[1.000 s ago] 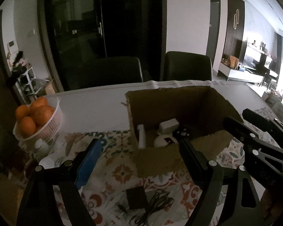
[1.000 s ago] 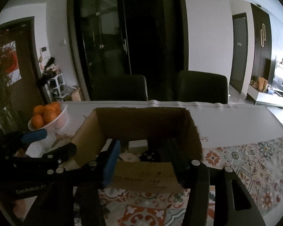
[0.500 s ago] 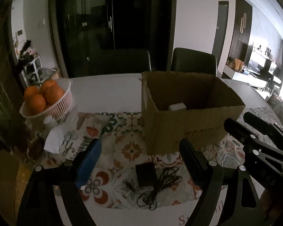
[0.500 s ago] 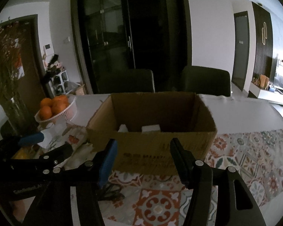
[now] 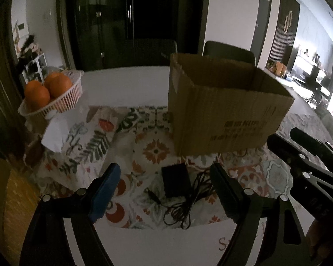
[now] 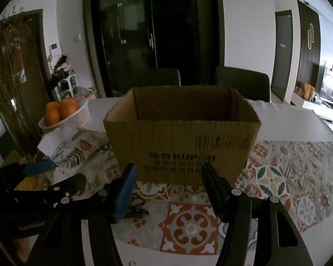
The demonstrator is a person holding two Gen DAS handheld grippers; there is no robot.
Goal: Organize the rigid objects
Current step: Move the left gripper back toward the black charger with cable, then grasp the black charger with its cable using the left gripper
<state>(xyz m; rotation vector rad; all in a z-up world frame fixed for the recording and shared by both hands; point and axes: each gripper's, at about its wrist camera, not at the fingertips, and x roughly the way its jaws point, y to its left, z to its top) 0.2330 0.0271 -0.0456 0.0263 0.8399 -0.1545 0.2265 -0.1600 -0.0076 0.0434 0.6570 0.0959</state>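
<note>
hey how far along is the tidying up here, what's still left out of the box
Done: cannot tell; from these angles the cardboard box hides its contents. In hand: nothing; the left gripper and right gripper are both open and empty. Left: the black power adapter and its tangled cable lie on the patterned cloth before the box.

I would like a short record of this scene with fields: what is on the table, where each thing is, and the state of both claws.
box: cardboard box, top open, upright on the patterned cloth
adapter: black adapter with its loose cable, on the cloth in front of the box
basket: white basket of oranges, left of the box
left claw: left claw open, holds nothing, adapter lies between its fingers in the view
right claw: right claw open, holds nothing, points at the box front
</note>
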